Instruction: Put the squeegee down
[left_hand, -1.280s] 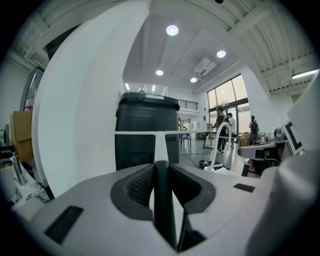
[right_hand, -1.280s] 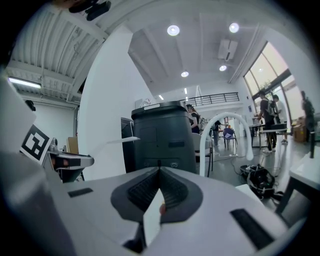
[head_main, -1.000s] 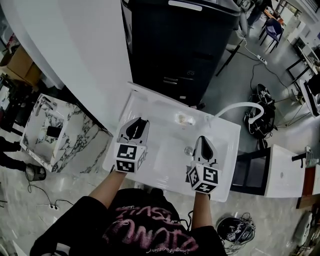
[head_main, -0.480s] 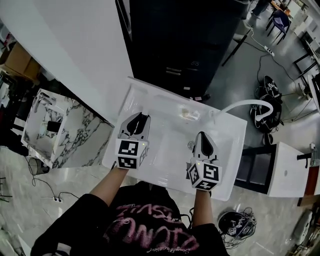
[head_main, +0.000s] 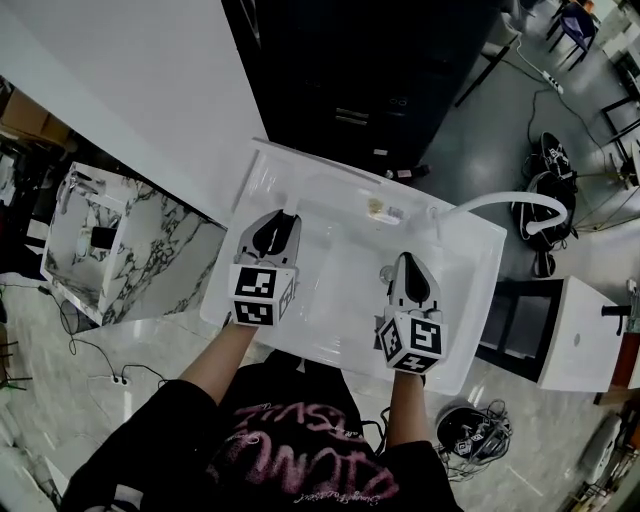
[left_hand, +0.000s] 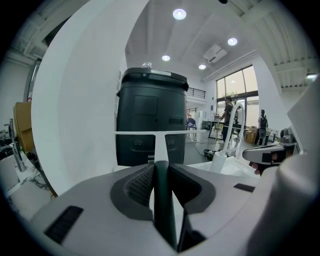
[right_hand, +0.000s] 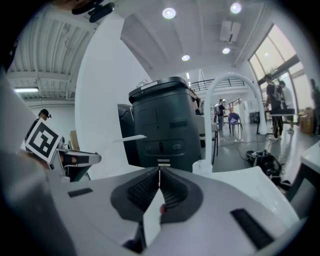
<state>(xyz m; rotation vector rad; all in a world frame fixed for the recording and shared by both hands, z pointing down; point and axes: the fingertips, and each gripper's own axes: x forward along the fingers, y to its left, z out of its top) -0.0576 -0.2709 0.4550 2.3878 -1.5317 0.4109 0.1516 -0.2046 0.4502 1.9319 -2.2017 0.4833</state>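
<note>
**A:** Where is the squeegee (left_hand: 159, 150)?

**B:** In the left gripper (head_main: 279, 220). Its jaws pinch the dark handle. It hangs over the left part of the sink (head_main: 480, 290), not far from the left edge, and I see it touching nothing else.

**A:** Which way does it lie?

**B:** The handle runs straight out between the jaws, away from the person and toward the sink's far edge. The white blade (left_hand: 140, 132) crosses it at the front, roughly along that edge.

**A:** So where does it go?

**B:** Straight down, I judge. The sink's surface lies right beneath it.

**A:** And the right gripper (head_main: 406, 260)?

**B:** Its jaws are pressed together with nothing between them. It is over the right part of the sink, apart from the squeegee, so the left one is nearer.
</note>
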